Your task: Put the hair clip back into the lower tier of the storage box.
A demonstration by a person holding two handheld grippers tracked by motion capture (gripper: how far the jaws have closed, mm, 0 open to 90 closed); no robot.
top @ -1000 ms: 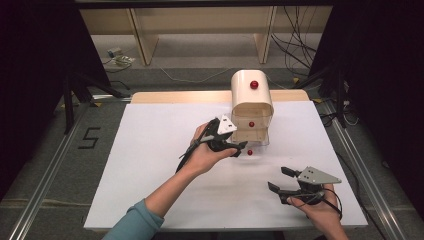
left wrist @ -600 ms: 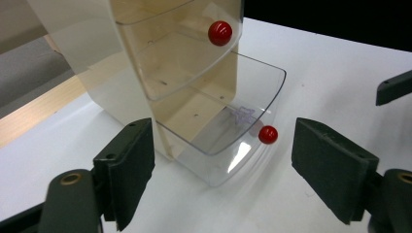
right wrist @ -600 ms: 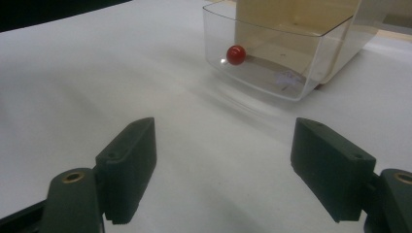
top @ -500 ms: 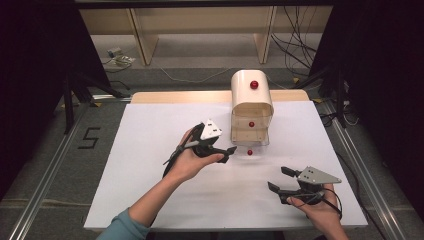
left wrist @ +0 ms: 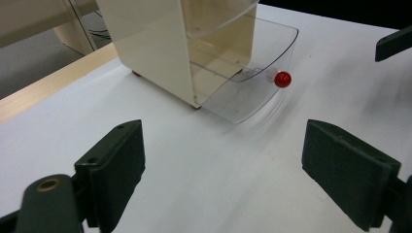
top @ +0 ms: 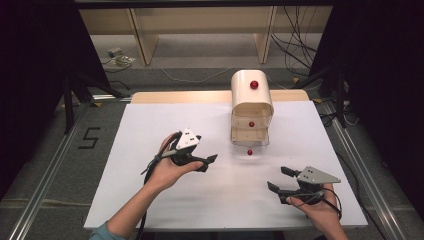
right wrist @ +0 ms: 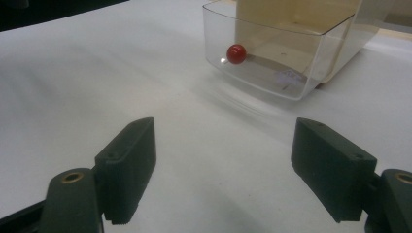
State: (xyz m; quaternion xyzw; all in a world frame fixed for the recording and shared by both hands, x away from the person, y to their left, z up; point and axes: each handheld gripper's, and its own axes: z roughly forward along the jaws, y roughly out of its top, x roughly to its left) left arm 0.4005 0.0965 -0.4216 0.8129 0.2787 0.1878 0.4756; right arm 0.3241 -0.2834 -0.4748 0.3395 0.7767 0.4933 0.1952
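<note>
A cream drawer cabinet [top: 251, 100] [left wrist: 155, 43] stands at the back middle of the white table. Its clear bottom drawer [top: 249, 140] [left wrist: 252, 73] [right wrist: 282, 53] is pulled out, red knob [top: 249, 152] [left wrist: 282, 79] [right wrist: 236, 53] at its front. The upper drawers sit pushed in, each with a red knob. My left gripper [top: 207, 162] [left wrist: 228, 170] is open and empty, left of the drawer and pointing towards it. My right gripper [top: 277, 178] [right wrist: 233, 170] is open and empty at the front right, facing the knob.
White sheet [top: 150, 150] covers the table, with a wooden edge [top: 175, 96] at the back. Metal rails run along both sides on the floor. A "5" mark [top: 89, 137] lies on the floor at the left. Cables lie behind the table.
My left gripper has drawn back from the drawer front, moving left and nearer to the person, jaws open. The right gripper has stayed put.
</note>
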